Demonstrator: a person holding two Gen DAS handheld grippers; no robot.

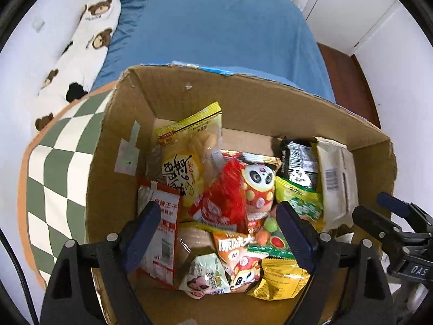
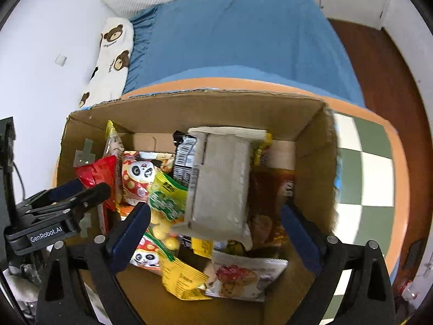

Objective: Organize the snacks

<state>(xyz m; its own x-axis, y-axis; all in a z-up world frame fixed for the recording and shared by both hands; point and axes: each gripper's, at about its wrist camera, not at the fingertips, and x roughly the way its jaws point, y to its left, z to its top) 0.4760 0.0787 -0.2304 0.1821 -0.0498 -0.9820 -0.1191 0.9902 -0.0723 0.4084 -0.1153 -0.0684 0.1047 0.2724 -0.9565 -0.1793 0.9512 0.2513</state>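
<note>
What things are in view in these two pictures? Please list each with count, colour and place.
cardboard box: one, brown, on the checked cushion
snack packets: many, mixed colours, piled inside the box
grey-white packet: one, in the box, tilted over the others
checked cushion: one, green and white, orange edge, under the box
bed sheet: one, blue, behind the box
bear pillow: one, white with brown bears, by the wall
left gripper: open, above the box
right gripper: open, above the box
</note>
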